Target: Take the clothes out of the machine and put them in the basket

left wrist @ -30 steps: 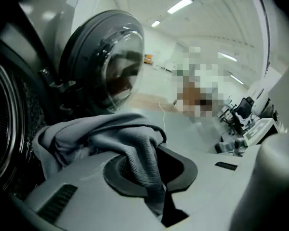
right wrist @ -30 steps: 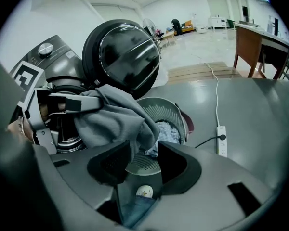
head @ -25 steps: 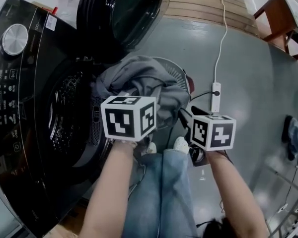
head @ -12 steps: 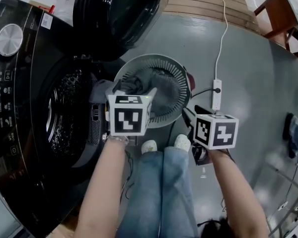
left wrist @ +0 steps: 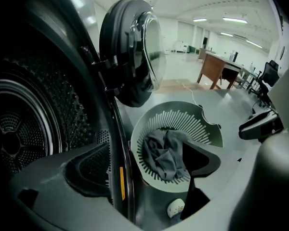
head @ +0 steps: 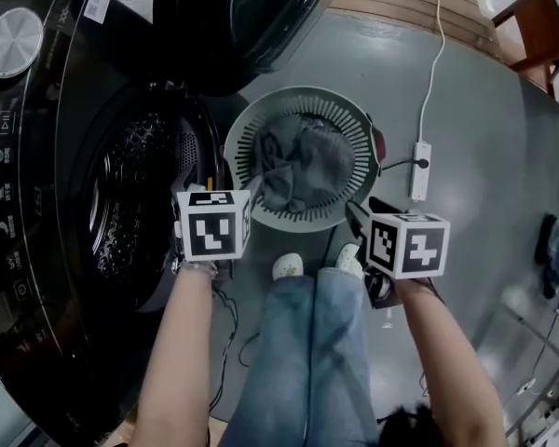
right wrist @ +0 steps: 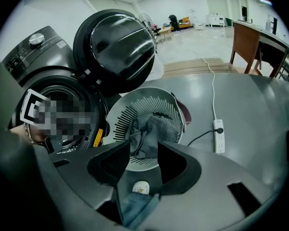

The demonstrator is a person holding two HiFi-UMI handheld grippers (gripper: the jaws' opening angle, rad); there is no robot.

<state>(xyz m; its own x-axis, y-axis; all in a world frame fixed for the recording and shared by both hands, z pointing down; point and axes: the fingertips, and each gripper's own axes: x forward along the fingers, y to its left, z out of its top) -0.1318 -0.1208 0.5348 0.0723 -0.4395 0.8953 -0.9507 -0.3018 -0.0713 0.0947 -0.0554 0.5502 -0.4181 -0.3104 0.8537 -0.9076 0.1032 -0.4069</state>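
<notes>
A pale green slatted basket (head: 354, 124) stands on the floor in front of the black washing machine (head: 37, 156). A grey garment (head: 298, 161) lies crumpled inside it, also seen in the left gripper view (left wrist: 164, 153). The machine's round door (head: 242, 17) is swung open and the perforated drum (head: 135, 203) shows no clothing where I can see in. My left gripper (head: 225, 192) hangs between basket and drum mouth. Its jaws have just been opening and stand wide with nothing between them. My right gripper (head: 356, 210) hovers at the basket's near right rim, with a narrow gap and nothing held.
The person's jeans legs and white shoes (head: 287, 266) stand just below the basket. A white power strip (head: 419, 170) with its cable lies on the grey floor to the right. A brown table (head: 540, 17) is at the top right, and a wooden strip runs along the far floor.
The grey garment, held bunched above the basket a second ago, now lies in the basket. My left gripper let go, opened, and moved left and down toward the drum mouth. The right gripper sank slightly.
</notes>
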